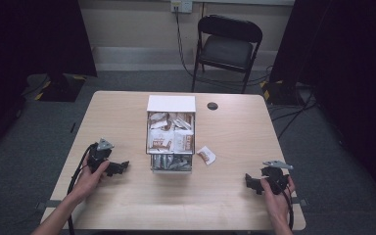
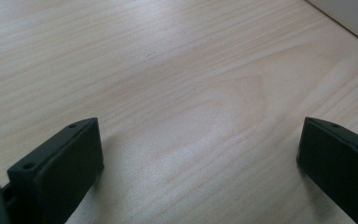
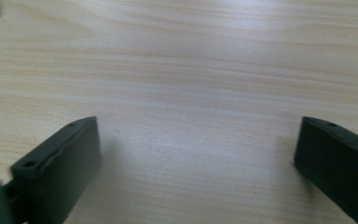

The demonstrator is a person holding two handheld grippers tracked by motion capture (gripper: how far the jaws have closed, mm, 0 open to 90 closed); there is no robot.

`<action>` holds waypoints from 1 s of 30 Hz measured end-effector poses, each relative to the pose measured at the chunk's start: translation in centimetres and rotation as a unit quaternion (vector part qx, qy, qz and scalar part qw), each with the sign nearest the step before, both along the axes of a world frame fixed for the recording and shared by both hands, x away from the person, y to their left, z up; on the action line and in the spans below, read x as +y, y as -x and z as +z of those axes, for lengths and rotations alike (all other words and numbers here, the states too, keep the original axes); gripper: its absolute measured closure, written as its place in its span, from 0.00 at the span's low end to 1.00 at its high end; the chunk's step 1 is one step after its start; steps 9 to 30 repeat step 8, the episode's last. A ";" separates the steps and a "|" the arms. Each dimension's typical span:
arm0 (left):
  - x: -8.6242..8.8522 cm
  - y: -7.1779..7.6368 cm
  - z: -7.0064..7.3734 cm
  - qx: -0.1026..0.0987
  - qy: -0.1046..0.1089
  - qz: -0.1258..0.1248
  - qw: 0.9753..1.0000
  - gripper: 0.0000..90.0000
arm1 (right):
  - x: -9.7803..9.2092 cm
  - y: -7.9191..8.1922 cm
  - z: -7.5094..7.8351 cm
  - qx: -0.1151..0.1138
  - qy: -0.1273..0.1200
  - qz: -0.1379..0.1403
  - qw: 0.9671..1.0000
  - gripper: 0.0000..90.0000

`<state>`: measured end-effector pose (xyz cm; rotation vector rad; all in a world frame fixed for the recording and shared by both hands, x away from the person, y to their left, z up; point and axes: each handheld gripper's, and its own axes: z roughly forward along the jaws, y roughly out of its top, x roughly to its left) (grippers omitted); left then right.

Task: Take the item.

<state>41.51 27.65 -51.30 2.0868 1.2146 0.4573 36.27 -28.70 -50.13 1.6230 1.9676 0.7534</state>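
1. The left gripper (image 1: 120, 168) is resting low over the wooden table (image 1: 225, 205), at its left side, and a hand (image 1: 89, 177) is holding it from behind. Its jaws are pointing to the right, toward the box in the middle. In the left gripper view the left gripper (image 2: 198, 154) is showing its two black jaws standing wide apart, with only bare wood between them.

2. A clear box (image 1: 171, 169) is standing in the middle of the table, with its long axis running away from the person, from the near edge toward the far edge. A white lid or panel (image 1: 171, 103) is lying at its far end. The box is well apart from both grippers.

3. Inside the box, many small packets (image 1: 164, 139) are lying in a loose pile. They are white and brown; the writing on them is too small to read.

4. One single packet (image 1: 206, 155) is lying on the table just beside the right side of the box, tilted a little. It is also white and brown, and its label cannot be read.

5. The right gripper (image 1: 251, 182) is sitting near the right front corner of the table, held by the other hand (image 1: 276, 196), with its jaws pointing left. In the right gripper view the right gripper (image 3: 196, 154) is also showing its jaws spread wide, with nothing between them.
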 end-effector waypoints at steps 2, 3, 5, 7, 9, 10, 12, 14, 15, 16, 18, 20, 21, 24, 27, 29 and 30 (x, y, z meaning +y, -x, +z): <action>0.0 0.0 0.0 0.000 0.000 0.000 1.000 0.00 | 0.1 0.0 -0.1 -0.005 -0.002 -0.005 1.000 0.00; 0.0 0.0 0.0 0.000 0.000 0.000 1.000 0.00 | 0.1 0.0 -0.1 -0.004 -0.002 -0.006 1.000 0.00; 0.0 0.0 0.0 0.000 0.000 0.000 1.000 0.00 | 0.1 0.0 -0.1 -0.005 -0.001 -0.006 1.000 0.00; 0.0 0.0 0.0 0.000 0.001 0.000 1.000 0.00 | 0.1 0.0 -0.1 -0.005 -0.002 -0.006 1.000 0.00; 0.0 0.0 0.0 0.000 0.000 0.000 1.000 0.00 | 0.1 0.0 -0.1 -0.005 -0.001 -0.005 1.000 0.00; 0.0 0.0 0.0 0.000 0.000 0.000 1.000 0.00 | 0.1 0.0 -0.1 -0.005 -0.001 -0.005 1.000 0.00; 0.0 0.0 0.0 0.000 0.000 0.000 1.000 0.00 | 0.1 0.0 -0.1 -0.005 -0.001 -0.005 1.000 0.00; 0.0 0.0 0.0 0.000 0.000 0.000 1.000 0.00 | 0.1 0.0 -0.1 -0.005 -0.001 -0.005 1.000 0.00; 0.0 0.0 0.0 0.000 0.000 0.000 1.000 0.00 | 0.1 0.0 -0.1 -0.005 -0.001 -0.005 1.000 0.00; 0.0 0.0 0.0 0.000 0.000 0.000 1.000 0.00 | 0.1 0.0 -0.1 -0.005 -0.001 -0.005 1.000 0.00; 0.0 0.0 0.0 0.000 0.000 0.000 1.000 0.00 | 0.1 0.0 -0.1 -0.005 -0.001 -0.005 1.000 0.00; 0.0 0.0 0.0 0.000 0.000 0.000 1.000 0.00 | 0.1 0.0 -0.1 -0.005 -0.001 -0.005 1.000 0.00; 0.0 0.0 0.0 0.000 0.000 0.000 1.000 0.00 | 0.1 0.0 -0.1 -0.005 -0.001 -0.005 1.000 0.00; 0.0 0.0 0.0 0.000 0.000 0.000 1.000 0.00 | 0.1 0.0 -0.1 -0.005 -0.001 -0.005 1.000 0.00; 0.0 0.0 0.0 0.000 0.000 0.000 1.000 0.00 | 0.1 0.0 -0.1 -0.005 -0.001 -0.005 1.000 0.00; 0.0 0.0 0.0 0.000 0.000 0.000 1.000 0.00 | 0.1 0.0 -0.1 -0.005 -0.001 -0.005 1.000 0.00; 0.0 0.0 0.0 0.000 0.000 0.000 1.000 0.00 | 0.1 0.0 -0.1 -0.005 -0.001 -0.005 1.000 0.00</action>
